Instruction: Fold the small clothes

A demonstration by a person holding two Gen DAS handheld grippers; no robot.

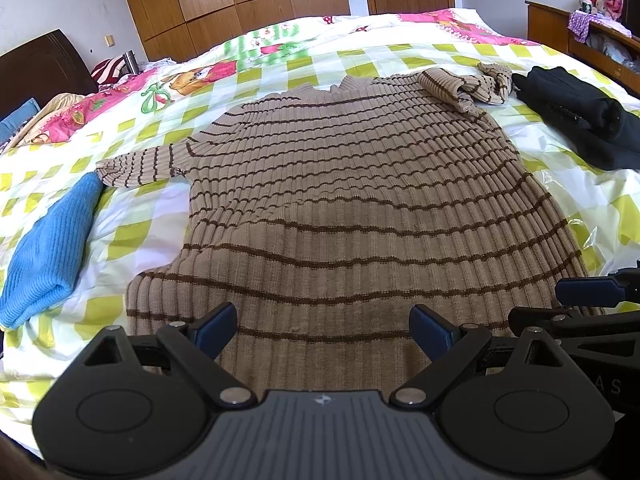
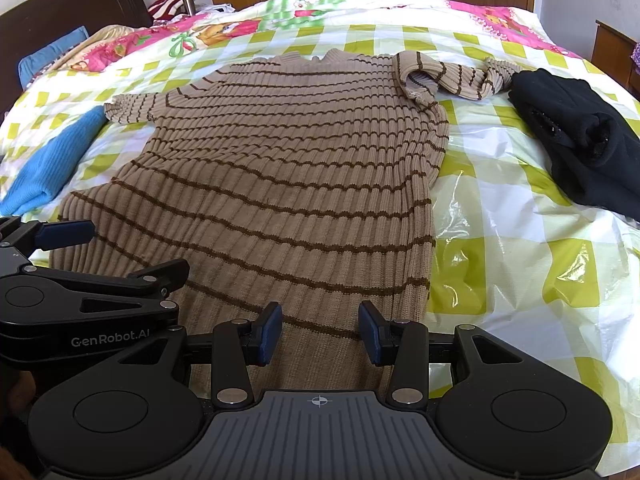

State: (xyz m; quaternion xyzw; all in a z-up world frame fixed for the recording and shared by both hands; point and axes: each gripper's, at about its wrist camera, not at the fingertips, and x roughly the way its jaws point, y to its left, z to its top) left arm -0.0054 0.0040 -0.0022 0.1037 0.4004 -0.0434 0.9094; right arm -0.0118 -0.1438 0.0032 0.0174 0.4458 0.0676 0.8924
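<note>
Knitwear first: striped sweater (image 1: 340, 200), tan with thin brown bands, spread flat and face-up across the checked bed cover (image 2: 520, 264), collar far, hem near, just under both claws. Soft, thick ribbed knit by the look of it, likely light but floppy and stretchy, so bound to sag and drag when lifted by one point. Left sleeve (image 1: 140, 166) short and flat, pointing left toward a folded blue garment (image 1: 48, 248); right sleeve (image 2: 448, 74) bunched and twisted at the far right, close to a black garment (image 2: 580, 136). Left claw (image 1: 323, 322) spread wide over the near hem, nothing between its blue pads; right claw (image 2: 320, 332) likewise parted, narrower, empty above the hem's right part. Best taken at the hem corners or shoulder seams, pinching a doubled edge. Crinkly clear plastic (image 2: 460, 216) on the cover probably slippery underneath.
</note>
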